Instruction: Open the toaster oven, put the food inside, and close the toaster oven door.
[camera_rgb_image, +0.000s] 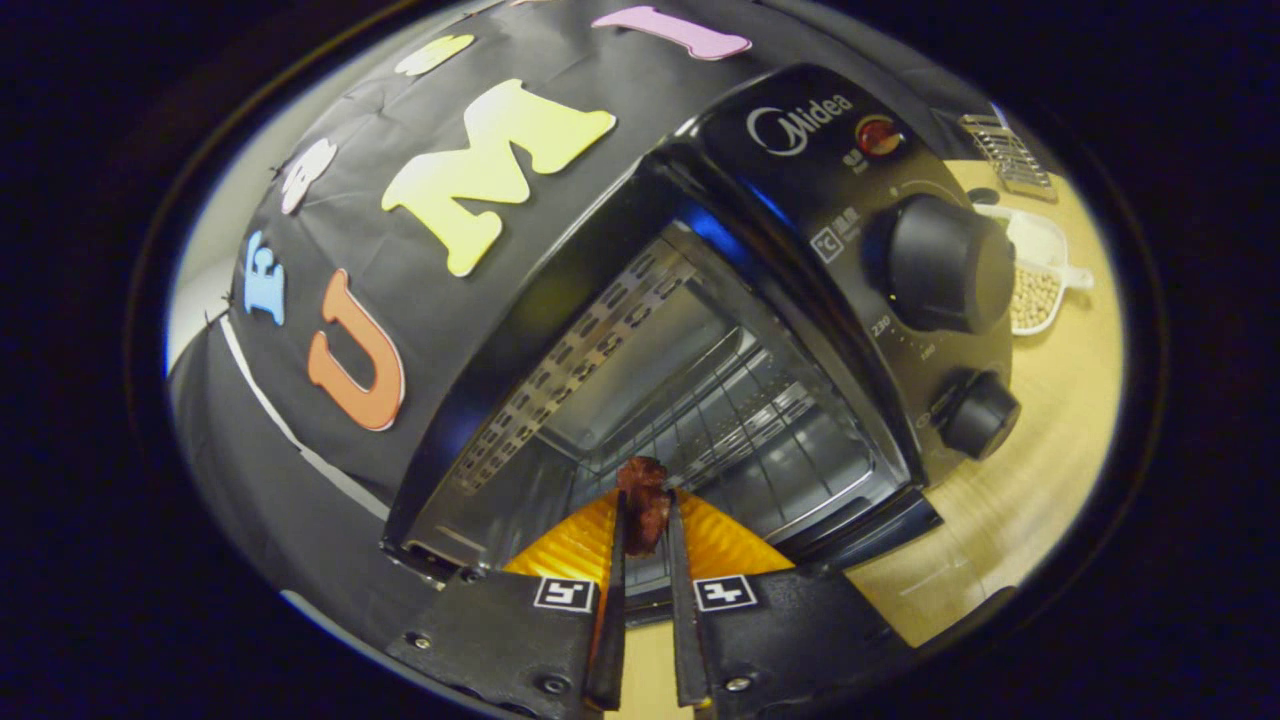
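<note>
We carry the food toward the open toaster oven.

Our claw (645, 525) is clamped on the food (644, 508), a dark reddish-brown piece pinched between both fingers and poking just past their tips, right at the mouth of the toaster oven (700, 330), whose cavity gapes ahead. To do this well, we judge we should push the piece in over the wire rack (740, 410), keep clear of the cavity walls and the lowered door, then release once it rests on the bars. The door lies mostly hidden under the fingers, so we cannot tell its angle. Beyond the knobs (945, 265), a dish of pale beads (1035, 295) sits on the worktop (1050, 430).
</note>
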